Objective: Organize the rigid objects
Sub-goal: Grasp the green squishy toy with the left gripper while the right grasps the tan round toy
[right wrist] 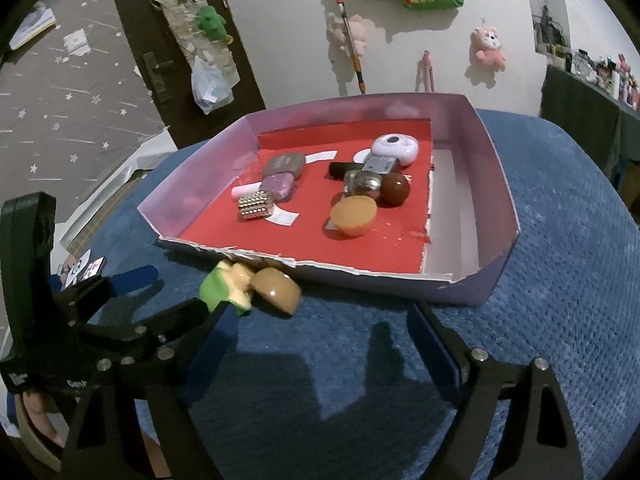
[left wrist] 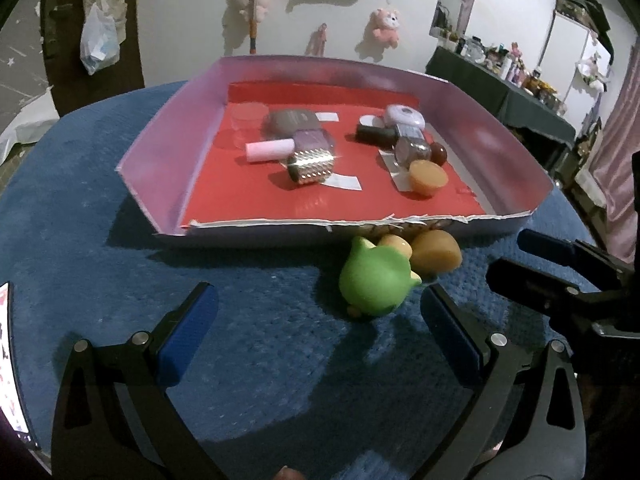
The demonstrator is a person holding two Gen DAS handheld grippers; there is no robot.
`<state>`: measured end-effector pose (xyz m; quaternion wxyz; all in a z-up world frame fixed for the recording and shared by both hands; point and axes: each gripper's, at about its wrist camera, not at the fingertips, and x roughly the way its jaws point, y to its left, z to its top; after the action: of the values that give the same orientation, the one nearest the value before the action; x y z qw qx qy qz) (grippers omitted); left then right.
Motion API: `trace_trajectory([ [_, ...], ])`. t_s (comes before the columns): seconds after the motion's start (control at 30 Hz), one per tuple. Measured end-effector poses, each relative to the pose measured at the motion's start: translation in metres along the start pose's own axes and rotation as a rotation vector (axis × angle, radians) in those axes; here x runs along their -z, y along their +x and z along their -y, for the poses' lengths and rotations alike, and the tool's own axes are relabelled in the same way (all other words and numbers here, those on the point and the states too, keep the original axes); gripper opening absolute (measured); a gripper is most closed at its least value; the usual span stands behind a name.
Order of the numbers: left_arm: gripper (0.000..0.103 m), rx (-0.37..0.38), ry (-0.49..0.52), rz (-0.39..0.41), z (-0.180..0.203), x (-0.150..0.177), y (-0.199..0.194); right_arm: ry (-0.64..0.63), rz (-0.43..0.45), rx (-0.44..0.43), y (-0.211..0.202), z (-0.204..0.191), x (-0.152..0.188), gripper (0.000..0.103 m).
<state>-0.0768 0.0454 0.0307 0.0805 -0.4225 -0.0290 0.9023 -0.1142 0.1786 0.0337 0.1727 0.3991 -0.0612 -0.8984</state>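
Note:
A shallow lilac box (left wrist: 168, 120) (right wrist: 496, 184) with a red floor stands on the blue cloth and holds several small rigid items in two groups. A studded silver block (left wrist: 312, 166) (right wrist: 256, 206) lies at the left, a tan dome (left wrist: 428, 176) (right wrist: 354, 216) at the right. A green toy (left wrist: 374, 278) (right wrist: 218, 286) and a second tan dome (left wrist: 436, 256) (right wrist: 278, 288) lie on the cloth against the box's torn front wall. My left gripper (left wrist: 320, 320) (right wrist: 160, 292) is open, just short of the green toy. My right gripper (right wrist: 320, 340) (left wrist: 516, 256) is open and empty over bare cloth.
The blue cloth (left wrist: 80, 208) (right wrist: 560, 280) covers a round table that drops off at the sides. A printed card (left wrist: 10, 360) lies at the left edge. Plush toys (right wrist: 488, 46) hang on the back wall. A cluttered dark shelf (left wrist: 516, 84) stands at the far right.

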Motion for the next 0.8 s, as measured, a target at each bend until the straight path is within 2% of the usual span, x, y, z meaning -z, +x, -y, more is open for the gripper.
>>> trace_trajectory([
  [0.3,0.103,-0.004,0.026,-0.035,0.013,-0.006,0.024,0.013,-0.008,0.013,0.003,0.008,-0.002,0.089],
  [0.43,0.103,-0.031,0.046,-0.061,0.018,-0.006,0.032,0.016,-0.016,0.009,0.007,0.009,-0.004,0.088],
  [0.63,0.103,-0.015,0.008,-0.051,0.002,-0.003,0.024,0.026,-0.048,-0.040,0.021,0.005,-0.007,0.080],
  [0.8,0.099,-0.013,0.009,-0.035,-0.006,-0.002,0.019,0.035,-0.072,-0.097,0.033,-0.003,-0.009,0.076],
])
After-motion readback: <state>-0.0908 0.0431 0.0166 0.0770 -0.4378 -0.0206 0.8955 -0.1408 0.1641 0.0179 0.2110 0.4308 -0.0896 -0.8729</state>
